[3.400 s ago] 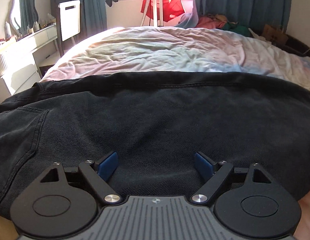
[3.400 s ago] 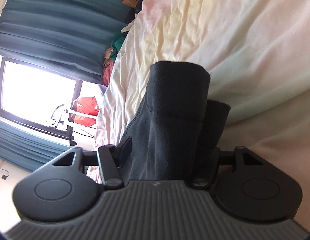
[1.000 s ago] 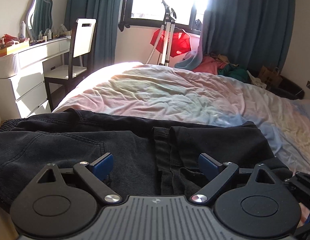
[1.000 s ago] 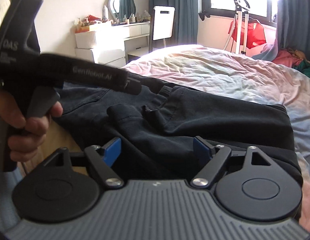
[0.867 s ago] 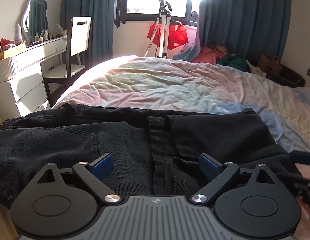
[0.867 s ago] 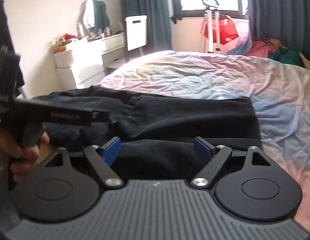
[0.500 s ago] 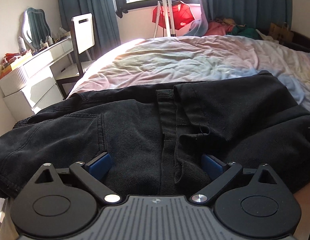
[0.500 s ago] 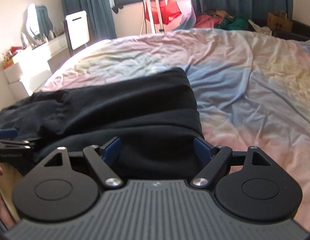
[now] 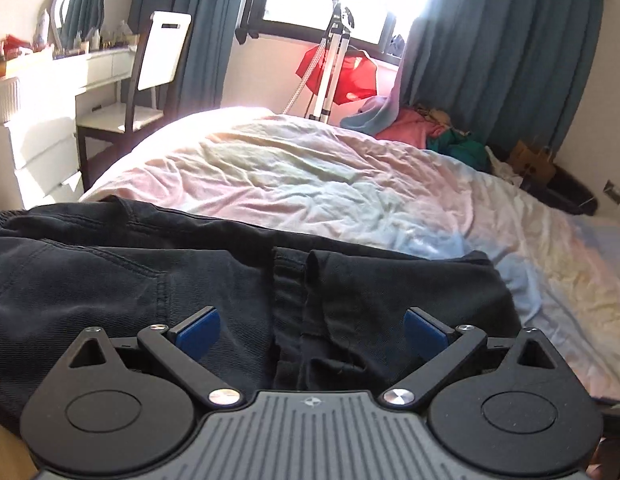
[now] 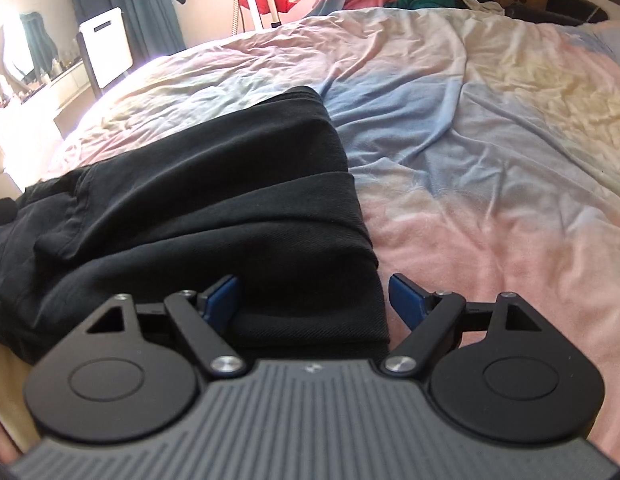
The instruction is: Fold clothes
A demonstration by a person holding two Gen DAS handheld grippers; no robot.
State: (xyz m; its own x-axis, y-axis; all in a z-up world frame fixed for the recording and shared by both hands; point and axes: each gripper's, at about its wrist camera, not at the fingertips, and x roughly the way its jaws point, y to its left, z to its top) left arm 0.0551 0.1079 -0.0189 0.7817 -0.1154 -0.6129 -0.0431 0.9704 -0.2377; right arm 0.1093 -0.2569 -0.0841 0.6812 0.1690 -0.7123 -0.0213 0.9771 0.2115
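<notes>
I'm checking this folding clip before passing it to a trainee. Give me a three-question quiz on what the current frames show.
1. True or false: the left tool is shut on the black trousers.
2. In the right wrist view, what lies directly to the right of the trousers' folded edge? A) a white chair B) bare pastel bedsheet C) a cardboard box
3. Fill in: the right tool is ____, with its right fingertip over the bedsheet.

Key
1. False: its jaws stand wide apart above the fabric.
2. B
3. open
</notes>
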